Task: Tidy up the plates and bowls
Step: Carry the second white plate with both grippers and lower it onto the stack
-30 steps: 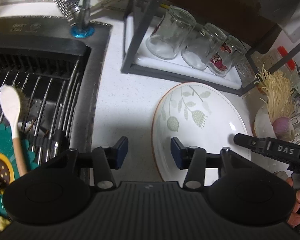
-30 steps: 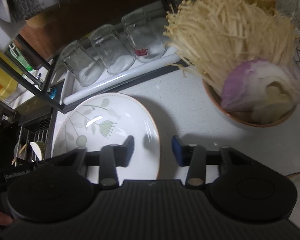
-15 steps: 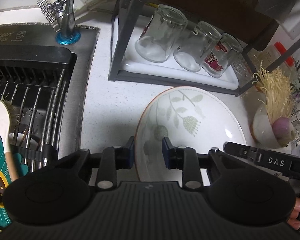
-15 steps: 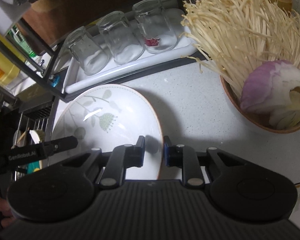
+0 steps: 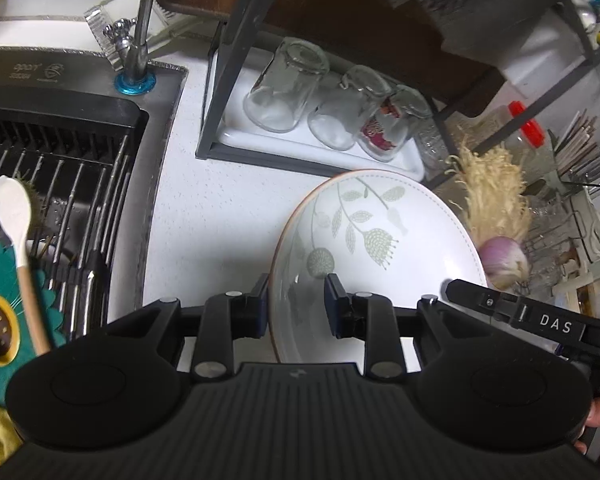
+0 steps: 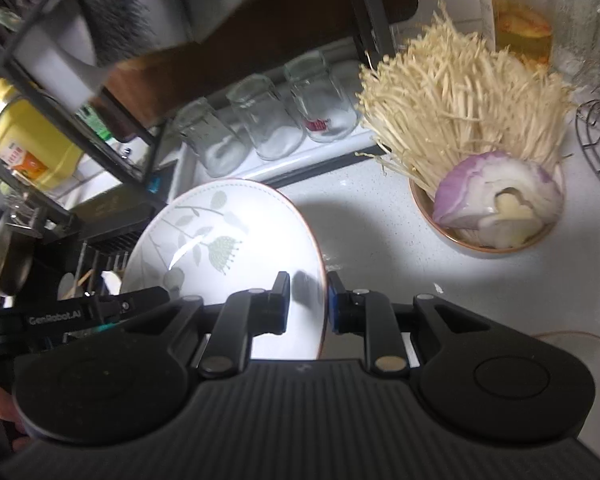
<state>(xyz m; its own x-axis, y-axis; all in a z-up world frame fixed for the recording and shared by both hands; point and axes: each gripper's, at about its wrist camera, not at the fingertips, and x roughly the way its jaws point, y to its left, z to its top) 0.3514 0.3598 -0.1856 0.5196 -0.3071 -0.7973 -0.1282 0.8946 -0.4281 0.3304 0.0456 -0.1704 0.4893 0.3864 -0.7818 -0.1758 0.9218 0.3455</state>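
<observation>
Plate [image 5: 380,236] now lifted off counter, both grippers' fingers clamped on opposite rims — near edge cut off.

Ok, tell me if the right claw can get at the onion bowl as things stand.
Probably not yet: the right claw is shut on the leaf plate, which it shares with the left claw. The counter path to the onion bowl looks open.

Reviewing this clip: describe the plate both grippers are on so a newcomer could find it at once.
On the white counter right of the sink rack, before the tray of upturned glasses, sits the plate, gripped at opposite rims by the left gripper and right gripper. It alone bears green leaf prints and a brown edge.
</observation>
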